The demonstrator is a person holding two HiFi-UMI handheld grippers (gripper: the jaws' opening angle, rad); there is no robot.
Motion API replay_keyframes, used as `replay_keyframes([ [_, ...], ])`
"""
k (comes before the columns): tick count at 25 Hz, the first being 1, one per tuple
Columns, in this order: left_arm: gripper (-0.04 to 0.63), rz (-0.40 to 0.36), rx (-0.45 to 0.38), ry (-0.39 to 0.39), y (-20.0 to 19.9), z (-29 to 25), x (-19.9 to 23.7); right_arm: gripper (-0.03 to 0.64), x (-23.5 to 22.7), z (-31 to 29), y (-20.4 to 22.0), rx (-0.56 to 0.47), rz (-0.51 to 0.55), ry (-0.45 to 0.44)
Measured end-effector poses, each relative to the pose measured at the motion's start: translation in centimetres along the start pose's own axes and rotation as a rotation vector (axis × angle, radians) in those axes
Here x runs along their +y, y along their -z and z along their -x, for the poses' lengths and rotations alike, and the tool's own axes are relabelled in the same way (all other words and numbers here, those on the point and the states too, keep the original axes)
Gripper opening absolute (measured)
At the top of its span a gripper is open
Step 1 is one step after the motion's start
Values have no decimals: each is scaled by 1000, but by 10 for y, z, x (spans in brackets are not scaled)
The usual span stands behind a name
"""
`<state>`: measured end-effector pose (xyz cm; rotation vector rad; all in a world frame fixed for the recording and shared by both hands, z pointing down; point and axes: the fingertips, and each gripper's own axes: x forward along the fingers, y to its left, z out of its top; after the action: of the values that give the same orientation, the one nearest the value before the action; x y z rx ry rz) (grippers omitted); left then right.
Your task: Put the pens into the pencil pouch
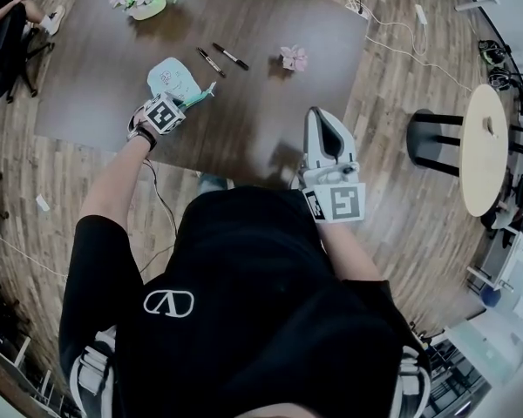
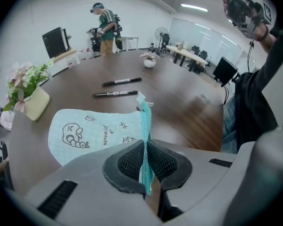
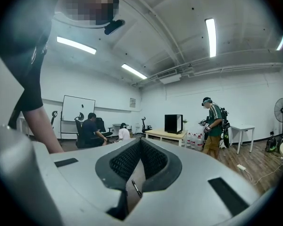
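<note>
The left gripper (image 2: 145,149) is clamped on the teal zipper edge of the pencil pouch (image 1: 173,78), which lies on the dark table (image 1: 87,77). Two black pens (image 1: 230,56) lie just beyond it, with a pink flower (image 1: 294,57) to their right. The right gripper (image 3: 140,147) is closed and empty. I can't tell whether the pouch's mouth is open.
</note>
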<state>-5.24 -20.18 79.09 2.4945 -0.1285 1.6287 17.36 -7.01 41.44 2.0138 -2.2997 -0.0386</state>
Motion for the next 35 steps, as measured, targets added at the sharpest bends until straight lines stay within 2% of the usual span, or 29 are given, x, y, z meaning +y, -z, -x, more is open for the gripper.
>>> replay_keyframes([
  [7, 17, 225, -207, -19, -41, 59, 13, -2, -5, -2, -8, -36, -14, -15],
  [17, 15, 490, -630, -5, -113, 169, 2, -2, -7, -5, -15, -73, -38, -39],
  [20, 15, 591, -757, -7, -126, 199, -10, -2, -7, -7, -17, -83, -46, -45],
  [23, 15, 675, -856, -41, -129, 222, -23, -2, -5, -10, -19, -91, -49, -52],
  [29, 15, 749, -968, -123, -126, 239, -56, -2, 2, -14, -17, -101, -56, -72],
  [35, 15, 790, -974, -115, -120, 236, -73, -2, 13, -21, -21, -108, -56, -107],
])
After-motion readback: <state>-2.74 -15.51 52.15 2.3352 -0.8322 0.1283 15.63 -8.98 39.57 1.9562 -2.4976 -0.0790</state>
